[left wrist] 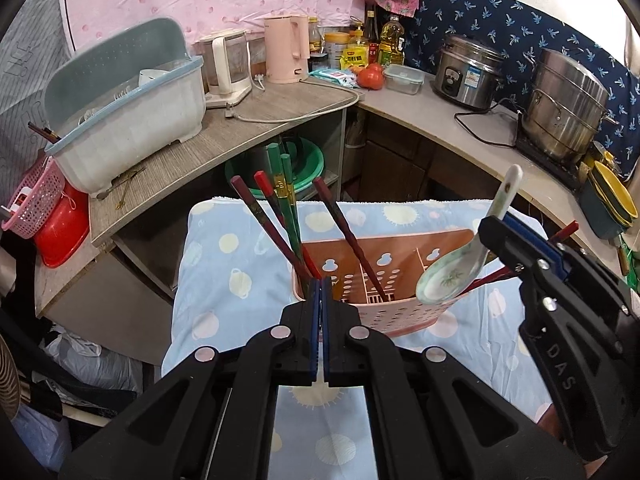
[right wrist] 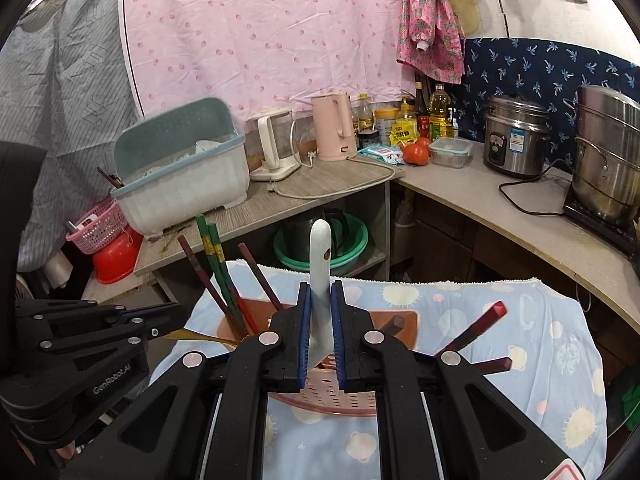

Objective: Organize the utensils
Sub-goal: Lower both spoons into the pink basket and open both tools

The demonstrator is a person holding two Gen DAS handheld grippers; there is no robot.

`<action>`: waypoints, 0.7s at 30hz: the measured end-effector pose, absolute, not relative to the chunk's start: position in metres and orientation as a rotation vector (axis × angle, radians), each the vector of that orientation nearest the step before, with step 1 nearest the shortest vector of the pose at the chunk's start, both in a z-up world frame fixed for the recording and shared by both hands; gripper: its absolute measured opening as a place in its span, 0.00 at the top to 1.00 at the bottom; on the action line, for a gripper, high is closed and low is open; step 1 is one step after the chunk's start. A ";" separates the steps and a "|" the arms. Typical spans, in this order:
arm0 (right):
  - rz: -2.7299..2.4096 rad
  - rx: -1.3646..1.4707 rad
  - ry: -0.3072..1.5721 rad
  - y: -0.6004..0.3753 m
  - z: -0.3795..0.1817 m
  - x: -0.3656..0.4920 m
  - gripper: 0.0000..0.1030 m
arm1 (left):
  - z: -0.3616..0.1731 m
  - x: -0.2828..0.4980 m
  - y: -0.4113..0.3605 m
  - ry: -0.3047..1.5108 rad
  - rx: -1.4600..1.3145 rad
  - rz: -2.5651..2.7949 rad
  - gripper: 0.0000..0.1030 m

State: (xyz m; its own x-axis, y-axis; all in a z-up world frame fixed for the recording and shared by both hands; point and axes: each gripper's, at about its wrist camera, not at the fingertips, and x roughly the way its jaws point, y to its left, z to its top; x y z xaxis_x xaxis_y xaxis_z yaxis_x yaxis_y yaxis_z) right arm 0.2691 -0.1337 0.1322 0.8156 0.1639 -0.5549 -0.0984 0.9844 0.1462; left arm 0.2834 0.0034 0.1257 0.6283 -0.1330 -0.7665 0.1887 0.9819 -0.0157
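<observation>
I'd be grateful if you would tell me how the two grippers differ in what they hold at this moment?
The right gripper is shut on the white ceramic spoon, clamping its handle, bowl hanging over the pink utensil basket; the left gripper is fully shut, with a thin yellowish thing at its tip that I cannot identify. Both hover at the basket, above the blue patterned cloth.

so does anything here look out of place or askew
Yes. Two dark red chopsticks poke out sideways past the pink utensil basket rather than standing upright in it like the other chopsticks. The ceramic spoon is clamped in the right gripper, not yet stowed.
</observation>
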 end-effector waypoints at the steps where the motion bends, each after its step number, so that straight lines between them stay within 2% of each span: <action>1: 0.139 0.108 0.605 -0.133 0.130 0.271 0.90 | 0.125 0.285 0.004 0.874 0.065 -0.184 1.00; 18: 0.123 0.075 0.641 -0.124 0.105 0.290 0.89 | 0.116 0.299 0.006 0.870 0.051 -0.148 0.97; 21: 0.126 0.069 0.629 -0.123 0.108 0.287 0.89 | 0.115 0.300 0.008 0.866 0.052 -0.143 0.90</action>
State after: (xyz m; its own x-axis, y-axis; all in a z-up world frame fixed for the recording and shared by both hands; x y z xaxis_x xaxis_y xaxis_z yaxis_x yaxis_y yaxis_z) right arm 0.2869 -0.1229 0.1080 0.8013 0.1381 -0.5821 -0.0960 0.9901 0.1027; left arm 0.2996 0.0076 0.1155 0.6393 -0.1045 -0.7619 0.1466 0.9891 -0.0127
